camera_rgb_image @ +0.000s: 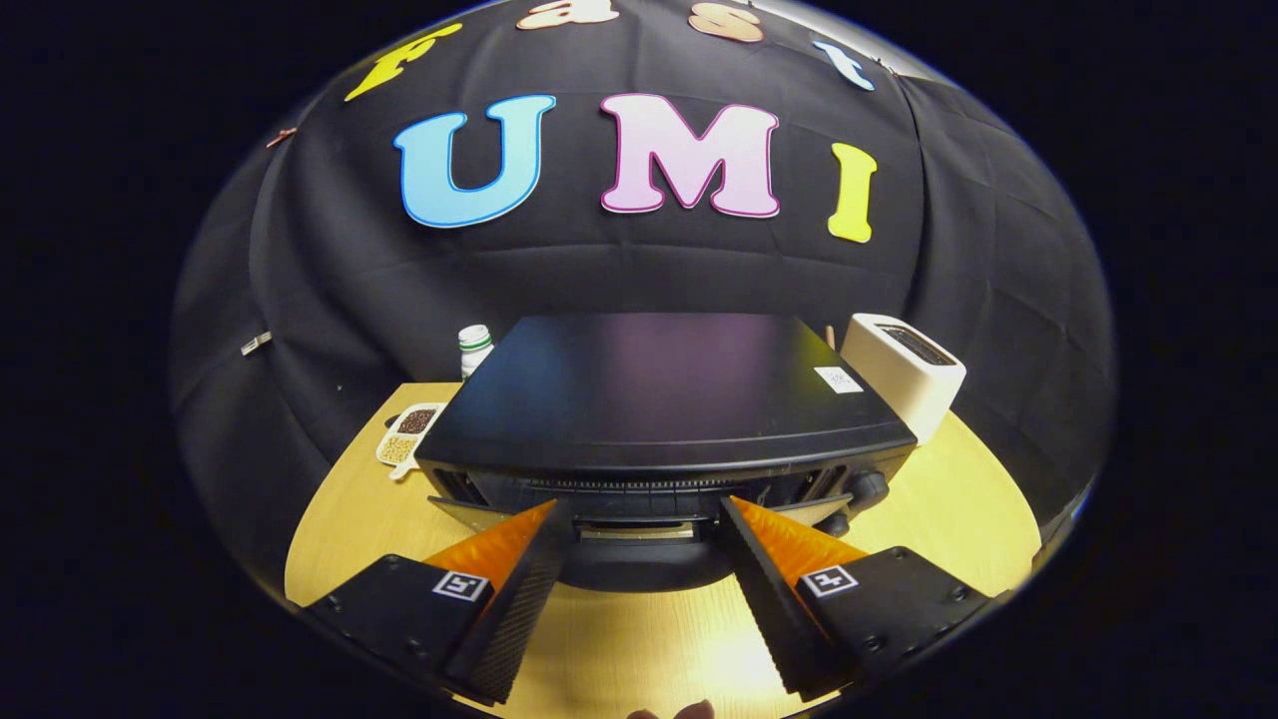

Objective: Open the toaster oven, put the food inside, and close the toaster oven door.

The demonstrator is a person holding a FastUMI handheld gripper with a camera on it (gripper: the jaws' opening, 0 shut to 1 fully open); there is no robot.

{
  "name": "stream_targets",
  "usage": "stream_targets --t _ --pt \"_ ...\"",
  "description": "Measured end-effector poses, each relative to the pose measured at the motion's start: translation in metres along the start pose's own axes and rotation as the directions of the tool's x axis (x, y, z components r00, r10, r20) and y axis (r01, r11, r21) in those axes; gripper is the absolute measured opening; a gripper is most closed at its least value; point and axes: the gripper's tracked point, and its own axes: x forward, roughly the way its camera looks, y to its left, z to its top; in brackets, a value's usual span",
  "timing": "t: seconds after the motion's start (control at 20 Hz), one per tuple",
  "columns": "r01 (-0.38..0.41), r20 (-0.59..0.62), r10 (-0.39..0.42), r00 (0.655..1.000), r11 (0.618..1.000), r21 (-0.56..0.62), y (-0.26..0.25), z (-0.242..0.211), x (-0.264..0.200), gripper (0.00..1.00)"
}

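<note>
A black toaster oven [659,389] stands on the wooden table [958,519], seen from above and in front. Its door [639,569] appears tilted outward at the top, with the handle bar [639,529] lying between my fingers. My gripper [639,502] is open, one finger on each side of the handle, and I cannot tell whether either touches it. Nothing is held. A small white divided dish of food [407,436] sits on the table to the left of the oven.
A white bottle with a green-ringed cap [475,346] stands behind the oven's left corner. A white pop-up toaster [904,374] stands at its right. Control knobs [867,489] sit on the oven's right front. Black cloth walls close in behind.
</note>
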Motion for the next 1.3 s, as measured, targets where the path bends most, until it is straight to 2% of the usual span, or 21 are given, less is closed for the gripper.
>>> stream_targets --t 0.3,0.6,0.95,1.15,1.3 --pt "-0.005 -0.050 0.007 0.999 1.000 0.031 -0.001 -0.041 -0.024 0.97" --pt "-0.001 -0.120 0.001 0.993 1.000 -0.005 -0.003 -0.082 -0.038 0.98" --pt "-0.031 -0.282 0.015 0.959 0.998 -0.054 -0.015 -0.158 -0.046 0.98" --pt "-0.078 -0.293 0.060 0.954 0.996 -0.049 -0.022 -0.162 -0.054 0.98" --pt "-0.136 -0.273 0.122 0.954 0.990 -0.033 -0.030 -0.146 -0.067 0.98"
